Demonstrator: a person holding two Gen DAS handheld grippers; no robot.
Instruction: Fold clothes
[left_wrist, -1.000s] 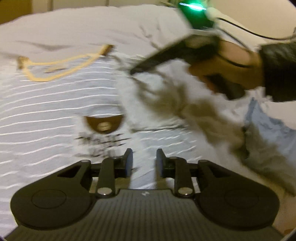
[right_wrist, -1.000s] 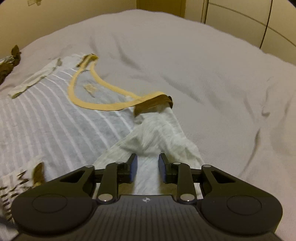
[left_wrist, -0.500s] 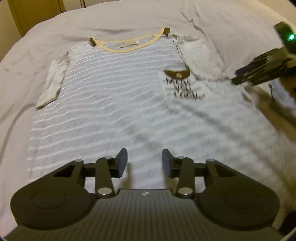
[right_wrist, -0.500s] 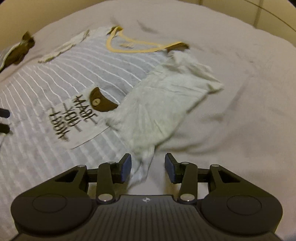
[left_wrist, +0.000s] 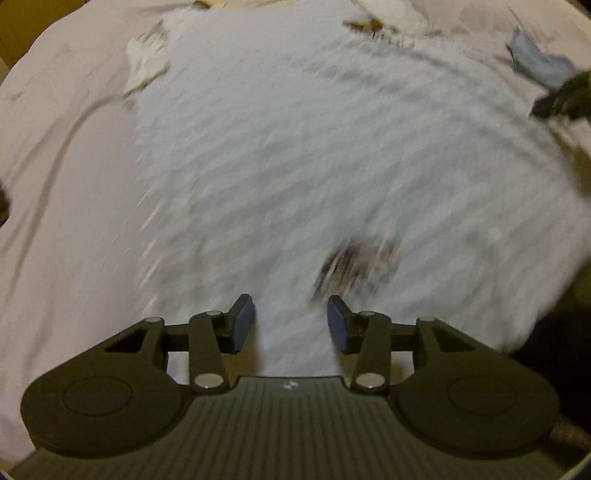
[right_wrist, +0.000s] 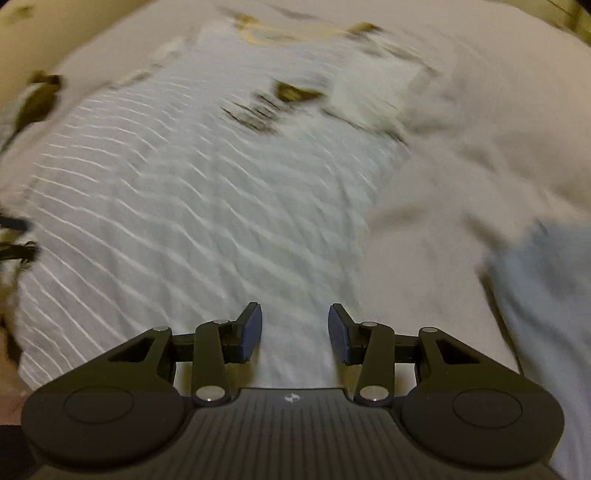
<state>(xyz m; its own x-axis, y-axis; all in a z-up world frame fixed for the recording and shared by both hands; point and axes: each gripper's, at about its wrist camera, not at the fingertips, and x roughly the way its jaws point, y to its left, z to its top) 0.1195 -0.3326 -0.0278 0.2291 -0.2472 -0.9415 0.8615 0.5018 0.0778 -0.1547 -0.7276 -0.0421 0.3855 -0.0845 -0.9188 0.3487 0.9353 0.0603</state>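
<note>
Striped T-shirt (left_wrist: 332, 147) is lying spread flat on the bed (left_wrist: 66, 184), its pale sheet showing around the garment; both views are motion-blurred. Collar end is facing the far edge of the bed, hem end is nearest the cameras.

Left tool (left_wrist: 291, 323) is hanging over the hem area of the shirt, jaws opening, nothing between the blue pads (left_wrist: 243, 325). A dark blurred print (left_wrist: 354, 266) is showing on the fabric just beyond its right pad.

Right tool (right_wrist: 295, 332) is hanging over the shirt's side edge near the hem, jaws standing apart, nothing gripped. Yellow neckline (right_wrist: 258, 33) and brown pocket patch (right_wrist: 295, 90) are showing toward the far edge. A light blue cloth (right_wrist: 546, 280) is lying on the sheet at the right, apart from the shirt.
</note>
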